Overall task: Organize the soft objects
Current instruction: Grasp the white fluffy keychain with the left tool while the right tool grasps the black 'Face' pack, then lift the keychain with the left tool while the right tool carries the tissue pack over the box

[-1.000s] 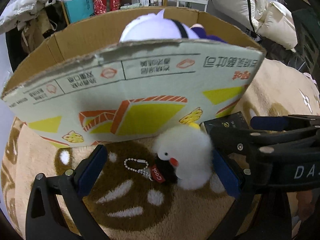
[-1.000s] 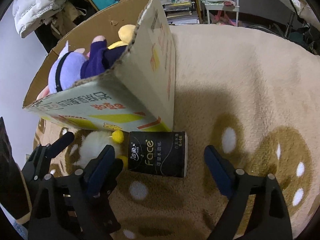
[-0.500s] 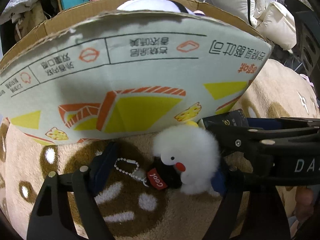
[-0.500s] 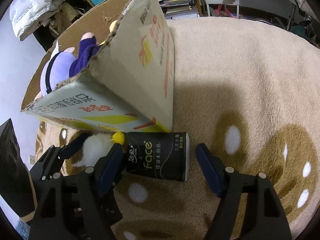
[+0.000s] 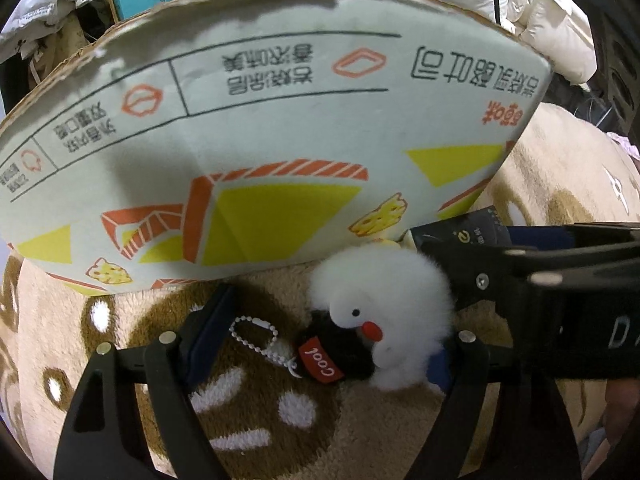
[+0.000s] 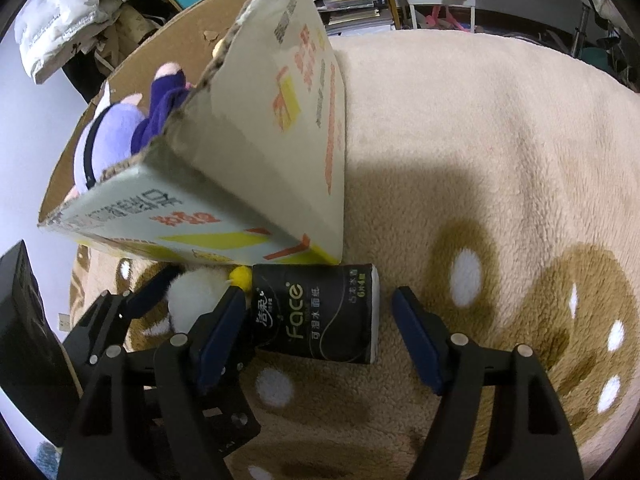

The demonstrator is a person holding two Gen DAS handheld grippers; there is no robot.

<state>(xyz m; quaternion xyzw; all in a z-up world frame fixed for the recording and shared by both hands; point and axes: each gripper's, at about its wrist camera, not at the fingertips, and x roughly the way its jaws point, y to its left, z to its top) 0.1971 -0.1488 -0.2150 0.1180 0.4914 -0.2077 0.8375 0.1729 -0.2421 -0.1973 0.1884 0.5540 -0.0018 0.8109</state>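
Both my grippers point steeply down, side by side. My left gripper [image 5: 324, 344] has been closing its jaws. One blue pad touches the fluffy toy [image 5: 384, 308]; the other stands clear of it. My right gripper [image 6: 320, 336] has been closing too. Its left pad touches the tissue pack [image 6: 320, 312]; its right pad stands just off it.

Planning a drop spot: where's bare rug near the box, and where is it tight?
Free: the rug right of the cardboard box and beyond the black tissue pack, and the brown-patterned rug at near left in the left view. Crowded: along the box's front wall, where the white plush, tissue pack, left gripper and right gripper bunch together.
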